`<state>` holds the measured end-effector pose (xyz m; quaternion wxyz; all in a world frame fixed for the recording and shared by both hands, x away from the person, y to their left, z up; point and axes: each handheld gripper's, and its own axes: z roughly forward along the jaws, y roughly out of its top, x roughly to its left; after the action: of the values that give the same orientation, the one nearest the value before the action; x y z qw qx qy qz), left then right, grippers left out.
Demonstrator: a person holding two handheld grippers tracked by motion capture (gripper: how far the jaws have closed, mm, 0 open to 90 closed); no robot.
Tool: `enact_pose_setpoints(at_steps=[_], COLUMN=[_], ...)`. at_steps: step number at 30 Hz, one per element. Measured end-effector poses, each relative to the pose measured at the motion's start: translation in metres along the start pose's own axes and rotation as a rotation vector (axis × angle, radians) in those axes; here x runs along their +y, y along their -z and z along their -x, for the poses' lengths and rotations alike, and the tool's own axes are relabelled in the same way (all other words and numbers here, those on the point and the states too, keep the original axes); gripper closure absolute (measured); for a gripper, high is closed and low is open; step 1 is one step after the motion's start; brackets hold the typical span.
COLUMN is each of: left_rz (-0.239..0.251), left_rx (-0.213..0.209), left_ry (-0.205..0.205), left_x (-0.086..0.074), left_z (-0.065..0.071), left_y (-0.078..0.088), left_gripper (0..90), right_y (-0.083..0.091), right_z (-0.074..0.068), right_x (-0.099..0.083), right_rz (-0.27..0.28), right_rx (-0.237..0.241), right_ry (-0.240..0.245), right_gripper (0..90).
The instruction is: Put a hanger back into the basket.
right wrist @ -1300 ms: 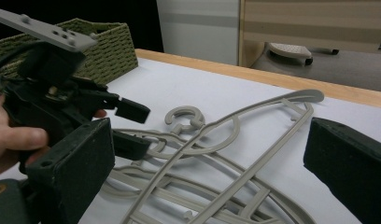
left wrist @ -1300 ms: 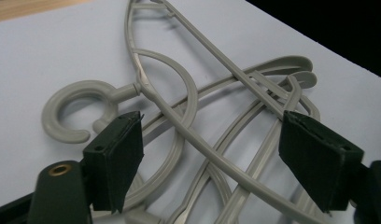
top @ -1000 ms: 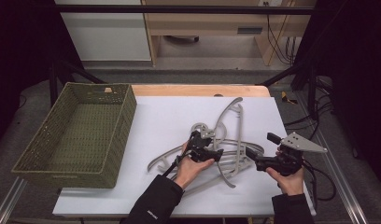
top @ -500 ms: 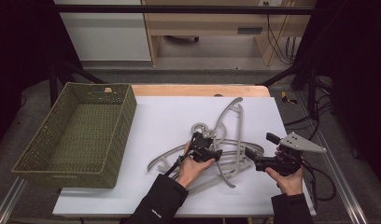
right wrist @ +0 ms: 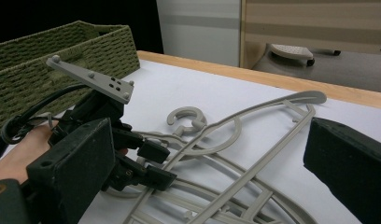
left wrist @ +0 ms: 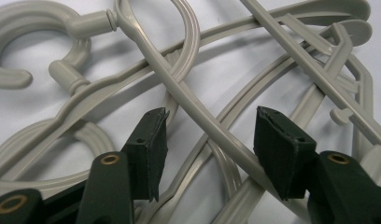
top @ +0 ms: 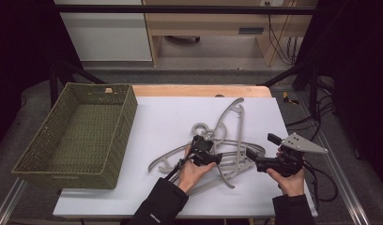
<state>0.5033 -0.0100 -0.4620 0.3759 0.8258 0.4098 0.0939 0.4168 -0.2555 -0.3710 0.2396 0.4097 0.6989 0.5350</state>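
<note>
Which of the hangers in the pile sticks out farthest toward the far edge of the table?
The hanger that stands nearly lengthwise, its curved end pointing away from the person; the others lie crosswise.

Pale grey plastic hangers [top: 225,140] lie in a tangle on a plain white table [top: 166,117] edged with light wood, and beside them sits an olive-green woven basket [top: 114,140]. Both the left gripper [top: 217,158] and the right gripper [top: 248,152] are black, the right one topped with a grey plate, and the sleeves are black too.
</note>
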Motion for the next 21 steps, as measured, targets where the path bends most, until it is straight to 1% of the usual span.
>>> enact_pose_setpoints(at_steps=[2,4,5,7,10,13,15,21], left_rz=[-0.015,-0.016,-0.025,-0.04,-0.061,-0.072,-0.074,-0.088], left_rx=[0.0,-0.003,-0.008,0.003,0.009,0.02,0.026,0.034], left_ry=[-0.004,0.005,0.016,0.01,0.022,0.018,0.025,0.007], left_x=[0.0,-0.001,0.0,0.0,0.001,0.0,0.0,0.0], left_z=[-0.001,-0.002,-0.002,-0.003,-0.007,-0.011,-0.014,-0.02], left_y=[-0.002,-0.002,-0.002,0.0,0.003,0.007,0.009,0.012], left_gripper=[49.7,52.3,53.0,54.9,58.6,62.9,66.5,75.1], right_y=[0.0,0.0,0.0,0.0,0.001,0.001,0.001,0.0], right_z=[0.0,0.0,0.0,0.0,0.0,0.0,0.0,0.0], right_x=[0.0,0.0,0.0,0.0,0.0,0.0,0.0,0.0], right_rz=[0.001,0.0,-0.001,0.001,0.002,0.001,0.001,-0.002], right_rx=[0.0,0.0,0.0,0.0,0.002,0.0,0.002,-0.002], right_ry=[-0.001,-0.001,0.0,0.0,-0.002,0.0,-0.001,0.001], right_gripper=[2.2,2.2,2.2,2.2,2.2,2.2,2.3,2.3])
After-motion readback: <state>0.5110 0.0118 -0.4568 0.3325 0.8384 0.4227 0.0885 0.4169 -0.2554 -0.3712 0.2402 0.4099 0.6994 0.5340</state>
